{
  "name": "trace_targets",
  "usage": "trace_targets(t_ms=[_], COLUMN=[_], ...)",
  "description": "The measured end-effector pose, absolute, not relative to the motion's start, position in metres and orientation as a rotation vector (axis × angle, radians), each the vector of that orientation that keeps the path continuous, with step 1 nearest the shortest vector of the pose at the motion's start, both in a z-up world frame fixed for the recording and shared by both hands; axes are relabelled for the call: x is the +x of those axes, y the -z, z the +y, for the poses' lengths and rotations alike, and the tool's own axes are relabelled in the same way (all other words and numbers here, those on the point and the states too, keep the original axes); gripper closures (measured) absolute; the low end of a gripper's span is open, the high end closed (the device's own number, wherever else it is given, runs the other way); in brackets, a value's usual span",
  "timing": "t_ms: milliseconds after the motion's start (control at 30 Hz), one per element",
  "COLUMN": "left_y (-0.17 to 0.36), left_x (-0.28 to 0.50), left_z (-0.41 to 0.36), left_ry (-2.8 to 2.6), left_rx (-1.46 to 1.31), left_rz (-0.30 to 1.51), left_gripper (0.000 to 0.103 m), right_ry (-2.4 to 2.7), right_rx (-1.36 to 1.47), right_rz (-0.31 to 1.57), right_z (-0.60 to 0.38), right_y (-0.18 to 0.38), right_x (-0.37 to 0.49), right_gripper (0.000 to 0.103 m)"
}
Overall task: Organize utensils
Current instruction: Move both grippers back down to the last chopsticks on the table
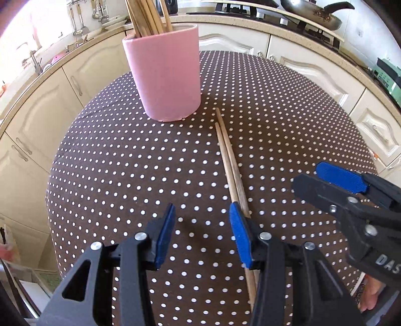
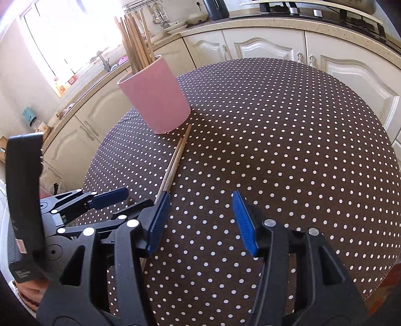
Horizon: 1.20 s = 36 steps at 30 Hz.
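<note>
Two wooden chopsticks [image 1: 226, 153] [image 2: 175, 163] lie side by side on the round polka-dot table [image 1: 125, 163], running from the pink cup toward me. The pink cup [image 1: 165, 80] [image 2: 155, 97] stands upright at the far side and holds several more wooden sticks. My left gripper [image 1: 203, 208] [image 2: 130, 200] is open just above the cloth with nothing between its pads; the chopsticks pass under its right finger. My right gripper [image 2: 200, 198] [image 1: 307, 174] is open too, with bare cloth between its pads and the chopsticks just off its left fingertip.
Cream kitchen cabinets [image 1: 313, 67] and a counter curve around the far side of the table. A frying pan [image 1: 315, 12] sits on the hob. A sink with a tap [image 2: 102, 60] is under the window. The table edge drops off at left.
</note>
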<state>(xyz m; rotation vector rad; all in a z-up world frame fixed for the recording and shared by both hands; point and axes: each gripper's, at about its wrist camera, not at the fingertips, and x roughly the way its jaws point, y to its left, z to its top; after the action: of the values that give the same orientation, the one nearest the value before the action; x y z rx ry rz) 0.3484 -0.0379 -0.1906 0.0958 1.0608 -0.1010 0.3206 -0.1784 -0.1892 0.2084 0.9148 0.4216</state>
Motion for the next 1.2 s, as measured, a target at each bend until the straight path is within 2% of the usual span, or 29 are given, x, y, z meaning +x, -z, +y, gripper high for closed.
trace_targets(t_ms=[367,1200], left_y=[0.187,0.195], left_x=[0.348,0.353], left_z=[-0.058,-0.046], left_ry=[0.102,0.142], left_rx=[0.158,0.199], left_rz=[1.052,1.086], left_gripper=[0.058,0.058], right_ry=[-0.411,-0.406], right_rx=[0.217,0.156], right_rz=[0.932,0.981], right_z=[-0.185,-0.167], right_y=[0.195,0.192], right_x=[0.328,0.343], right_gripper=[0.050,0.049])
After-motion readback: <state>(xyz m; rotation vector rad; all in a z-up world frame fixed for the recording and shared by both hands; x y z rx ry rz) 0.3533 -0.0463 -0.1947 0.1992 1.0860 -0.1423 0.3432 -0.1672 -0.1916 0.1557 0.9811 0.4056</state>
